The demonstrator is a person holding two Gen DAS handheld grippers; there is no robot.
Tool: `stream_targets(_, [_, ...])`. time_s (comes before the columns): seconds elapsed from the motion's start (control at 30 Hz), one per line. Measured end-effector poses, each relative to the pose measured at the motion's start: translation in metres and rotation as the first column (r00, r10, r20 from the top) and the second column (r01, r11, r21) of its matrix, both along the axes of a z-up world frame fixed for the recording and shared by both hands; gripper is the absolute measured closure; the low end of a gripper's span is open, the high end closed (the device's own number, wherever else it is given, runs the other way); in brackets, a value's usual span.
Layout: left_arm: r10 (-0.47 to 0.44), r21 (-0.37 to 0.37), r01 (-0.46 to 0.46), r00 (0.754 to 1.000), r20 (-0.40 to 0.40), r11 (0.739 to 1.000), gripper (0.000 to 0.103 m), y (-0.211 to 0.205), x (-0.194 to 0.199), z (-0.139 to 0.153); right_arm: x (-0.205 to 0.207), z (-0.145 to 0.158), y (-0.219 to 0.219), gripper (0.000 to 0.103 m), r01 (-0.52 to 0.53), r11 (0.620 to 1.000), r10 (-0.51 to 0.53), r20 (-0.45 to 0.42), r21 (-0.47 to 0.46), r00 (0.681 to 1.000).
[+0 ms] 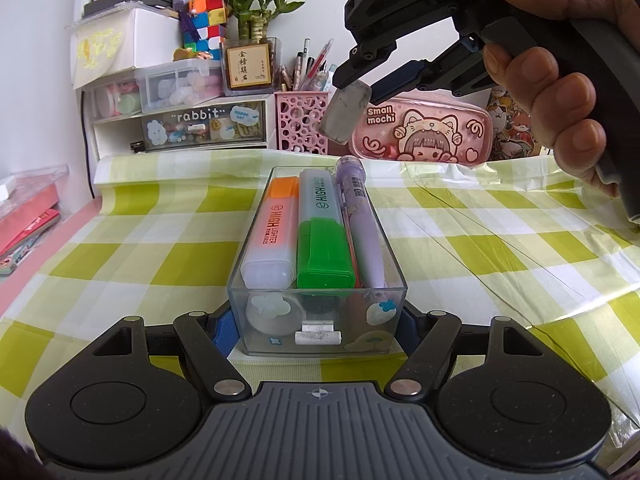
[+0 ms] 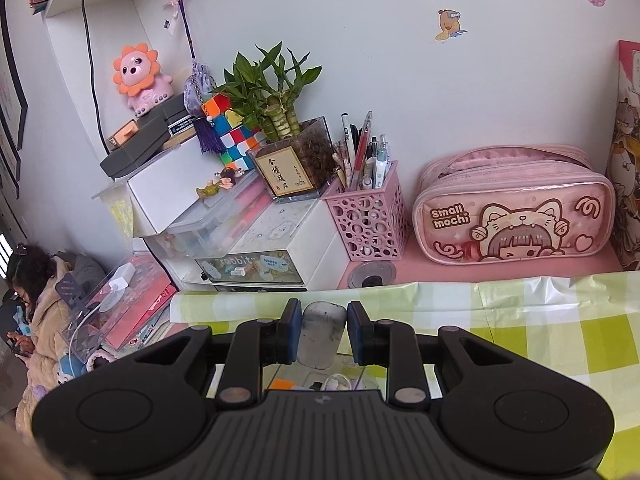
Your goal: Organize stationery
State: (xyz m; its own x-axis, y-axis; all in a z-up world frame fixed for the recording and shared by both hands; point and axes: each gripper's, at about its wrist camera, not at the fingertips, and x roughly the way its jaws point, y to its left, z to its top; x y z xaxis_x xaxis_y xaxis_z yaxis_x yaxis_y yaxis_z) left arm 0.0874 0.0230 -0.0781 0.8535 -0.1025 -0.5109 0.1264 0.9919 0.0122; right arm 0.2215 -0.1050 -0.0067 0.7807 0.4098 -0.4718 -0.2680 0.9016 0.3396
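Right now we carry a grey eraser [image 1: 343, 113] clenched in the right gripper [image 1: 362, 88], up in the air above the far end of the clear box [image 1: 256, 312]. So the box lies below the eraser and toward us — its long axis runs straight away from the left gripper [image 1: 316, 330], whose fingers hug the near end on both sides. Inside lie an orange highlighter [image 1: 270, 232], a green highlighter [image 1: 322, 240] and a purple pen [image 1: 360, 224], all lengthwise. From the right wrist we see the eraser [image 2: 323, 334] squeezed between the pads, but almost nothing of the box — only the left wrist shows where room remains.
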Motion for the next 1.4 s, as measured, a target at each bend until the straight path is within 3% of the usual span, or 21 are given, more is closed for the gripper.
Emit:
stream_targets(0.8, [0.0, 0.001, 0.0, 1.0, 0.001, 1.0, 0.03, 0.0, 0.0, 0.0, 0.024, -0.034, 0.045, 0.09, -0.096, 0.988, 0.092, -0.041, -0.125, 0.995])
stream_targets(1.07, [-0.001, 0.0, 0.001, 1.0, 0.001, 1.0, 0.03, 0.0, -0.001, 0.0, 0.021, -0.035, 0.042, 0.089, -0.107, 0.989, 0.103, -0.039, -0.104, 0.994])
stream_targets(1.4, [-0.002, 0.0, 0.002, 1.0, 0.002, 1.0, 0.03, 0.0, -0.001, 0.0, -0.004, -0.026, 0.004, 0.089, -0.055, 0.998, 0.055, -0.004, 0.001, 0.998])
